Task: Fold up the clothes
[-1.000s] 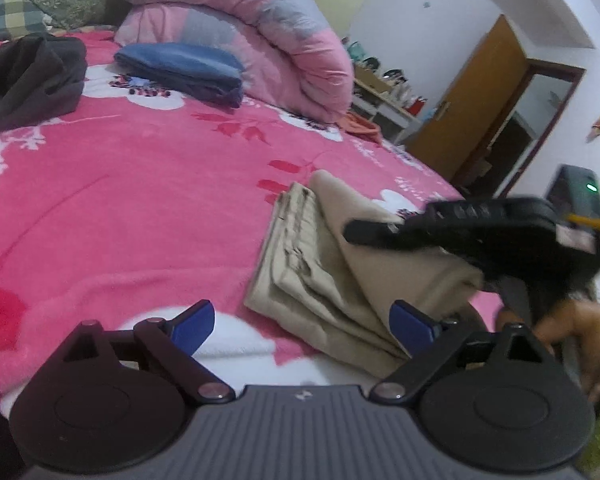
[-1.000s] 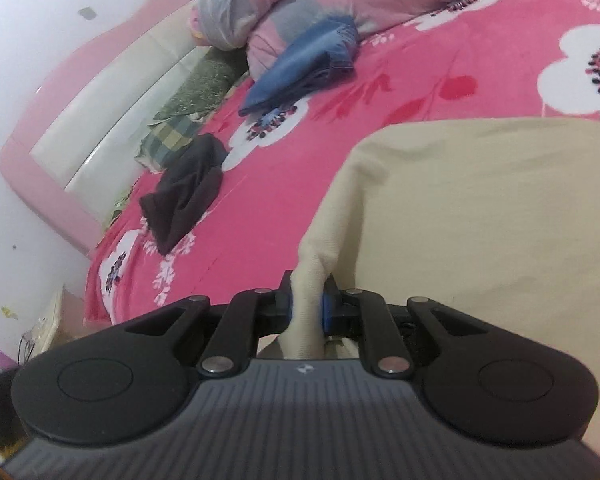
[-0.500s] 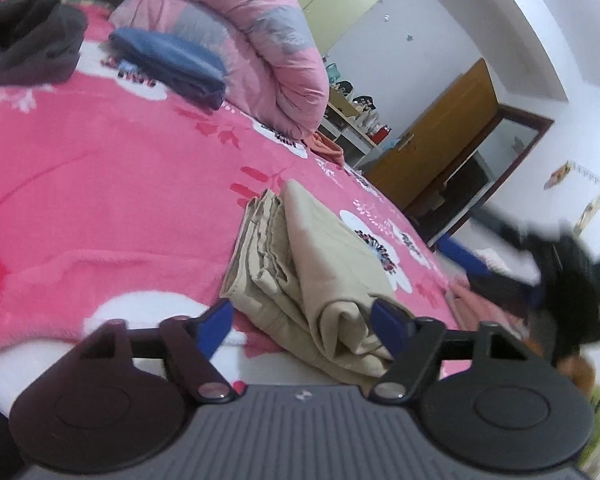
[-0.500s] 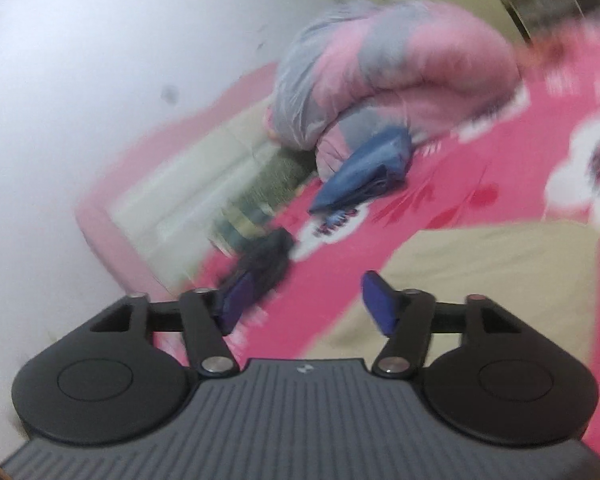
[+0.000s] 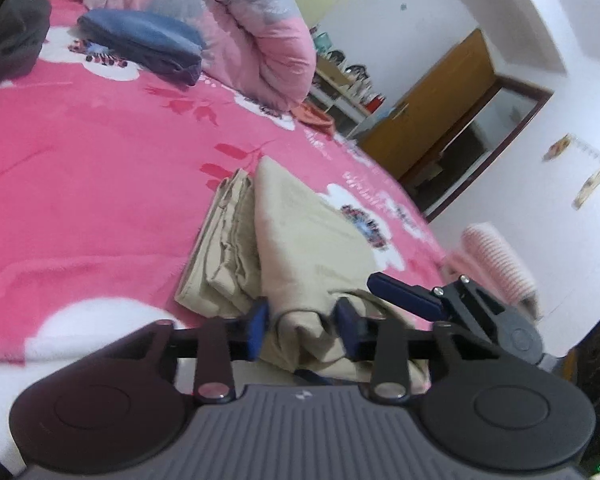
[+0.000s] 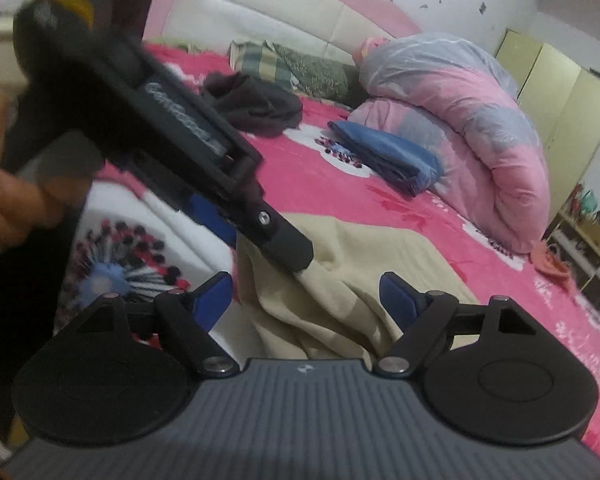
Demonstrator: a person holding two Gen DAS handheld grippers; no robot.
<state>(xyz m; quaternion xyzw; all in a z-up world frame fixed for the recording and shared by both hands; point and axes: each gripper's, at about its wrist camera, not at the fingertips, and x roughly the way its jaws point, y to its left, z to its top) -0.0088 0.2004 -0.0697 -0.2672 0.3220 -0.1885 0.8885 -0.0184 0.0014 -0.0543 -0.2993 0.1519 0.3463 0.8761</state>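
A folded beige garment (image 5: 300, 232) lies on the pink flowered bedspread (image 5: 100, 168). My left gripper (image 5: 302, 330) is at its near edge; its jaws are closing and the blue pads pinch a bunch of the fabric. In the right wrist view the same garment (image 6: 360, 264) spreads out ahead, with one of the left gripper's fingers (image 6: 284, 246) coming in from the upper left onto the cloth. My right gripper (image 6: 304, 300) is over the near part of the garment; its jaws are opening and the pads stand wide apart and press on nothing. One of its fingers (image 5: 404, 294) shows beside the left gripper.
A rolled pink and grey quilt (image 5: 252, 28), a folded blue garment (image 5: 140, 40) and a dark garment (image 5: 8, 36) lie at the far side of the bed. Pillows (image 6: 284, 64) rest against the headboard. A hand (image 6: 4, 200) holds the left gripper. A wooden door (image 5: 432, 112) stands beyond the bed.
The right gripper let go of the beige cloth, opened wide, rolled over and swung in beside the left gripper. The left gripper went from wide open to closed on the garment's near edge.
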